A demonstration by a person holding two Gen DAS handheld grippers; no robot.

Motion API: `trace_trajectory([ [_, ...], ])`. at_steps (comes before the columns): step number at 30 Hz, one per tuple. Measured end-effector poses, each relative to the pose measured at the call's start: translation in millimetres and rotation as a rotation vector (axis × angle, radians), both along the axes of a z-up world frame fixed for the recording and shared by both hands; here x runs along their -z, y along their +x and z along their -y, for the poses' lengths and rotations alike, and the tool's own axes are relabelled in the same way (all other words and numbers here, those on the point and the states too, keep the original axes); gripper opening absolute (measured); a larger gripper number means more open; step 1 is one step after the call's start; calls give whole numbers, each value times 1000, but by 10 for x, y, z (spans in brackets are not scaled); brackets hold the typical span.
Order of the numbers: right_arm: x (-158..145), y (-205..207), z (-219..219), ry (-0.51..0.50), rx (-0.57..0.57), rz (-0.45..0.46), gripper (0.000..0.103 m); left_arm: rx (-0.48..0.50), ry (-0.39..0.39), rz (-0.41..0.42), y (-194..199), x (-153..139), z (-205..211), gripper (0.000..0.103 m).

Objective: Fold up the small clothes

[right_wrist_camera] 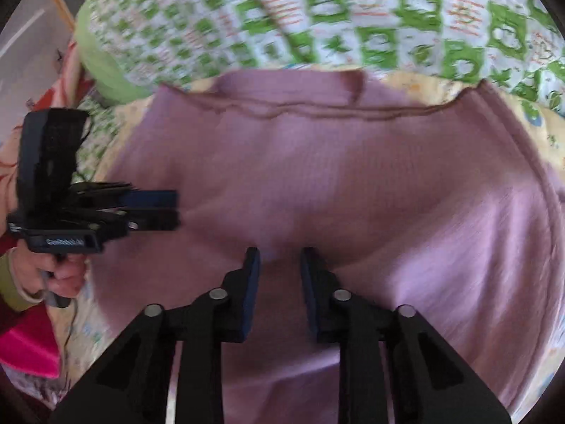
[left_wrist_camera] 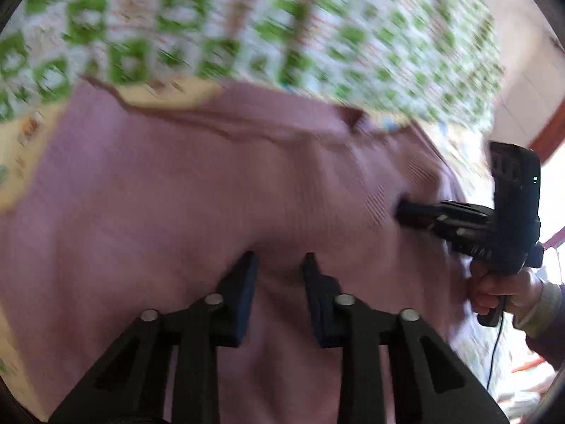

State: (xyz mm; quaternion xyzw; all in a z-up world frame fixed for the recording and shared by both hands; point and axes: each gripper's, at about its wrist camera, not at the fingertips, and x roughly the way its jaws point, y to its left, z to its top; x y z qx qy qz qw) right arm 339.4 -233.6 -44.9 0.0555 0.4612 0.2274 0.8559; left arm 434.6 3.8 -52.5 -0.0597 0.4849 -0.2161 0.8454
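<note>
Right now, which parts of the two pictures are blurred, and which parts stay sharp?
Left wrist view: the green-and-white patterned bedcover is smeared by motion, the mauve knitted garment is soft, the left gripper sharp. Right wrist view: milder blur; the garment's hem is readable, the right gripper sharp. Both views bend toward the edges.

1 pink garment, 2 grippers, 1 green-check sheet.

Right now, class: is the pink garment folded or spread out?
Mostly spread: the pink garment lies wide across the bed, though one layer overlaps below a hem line near its far edge. Both views are blurred, so finer folds cannot be told.
</note>
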Motion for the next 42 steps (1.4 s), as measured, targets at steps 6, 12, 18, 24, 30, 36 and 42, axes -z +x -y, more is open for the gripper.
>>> trace_trajectory([
  [6,-41,459,422,7,267,64,11,-205,85,39,351,-6,-487,16],
  [12,-64,525,797,-11,446,89,8,-287,28,43,275,46,-829,7],
  [18,-359,161,935,63,459,94,13,-279,19,89,-118,-276,-791,41],
  [24,-560,-714,838,113,360,78,41,-241,-52,97,-989,-343,-686,44],
  [30,-204,-1176,461,31,230,-37,41,-375,-10,-11,-1175,61,-772,44],
  [36,21,-1381,826,-36,327,-71,31,-443,-9,-44,-1134,153,-1128,41],
  [42,-36,-1480,1109,-62,438,-101,16,-487,-17,-54,-1264,86,-1348,42],
])
